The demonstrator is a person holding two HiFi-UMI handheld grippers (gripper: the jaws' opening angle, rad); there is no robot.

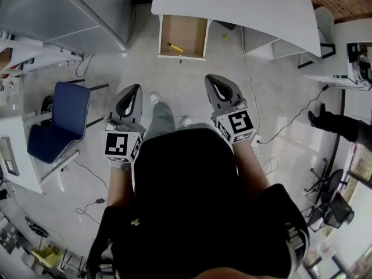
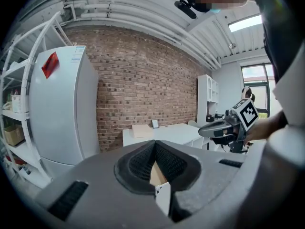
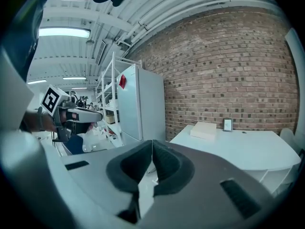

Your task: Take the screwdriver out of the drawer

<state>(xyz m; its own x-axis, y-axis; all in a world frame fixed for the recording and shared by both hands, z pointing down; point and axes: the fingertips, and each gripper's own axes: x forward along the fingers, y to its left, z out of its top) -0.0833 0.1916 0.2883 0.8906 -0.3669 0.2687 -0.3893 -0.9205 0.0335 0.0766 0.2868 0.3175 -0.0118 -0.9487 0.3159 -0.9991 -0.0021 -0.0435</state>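
At the far left, a tall grey metal cabinet edges the pale tiled floor. Nearer, a blue padded chair stands just left of the left gripper. That gripper's jaws are together with nothing between them.

Ahead of both grippers, bare floor runs to the open wooden drawer, which is pulled out from under the near edge of the white desk. The yellow-handled screwdriver lies on the drawer bottom, toward its near left corner and apart from the walls. It is well apart from both grippers.

The right gripper sits level with the left one, with a clear gap between them. Its jaws are likewise closed and empty. At the far right, a dark-clad leg reaches in from the frame edge, well away from the drawer.

The desk top covers the drawer's far end. The person's black top hides the floor below the grippers. The screwdriver's tip is too small to make out. In the left gripper view only a sliver of tan wood shows below the meeting pads.
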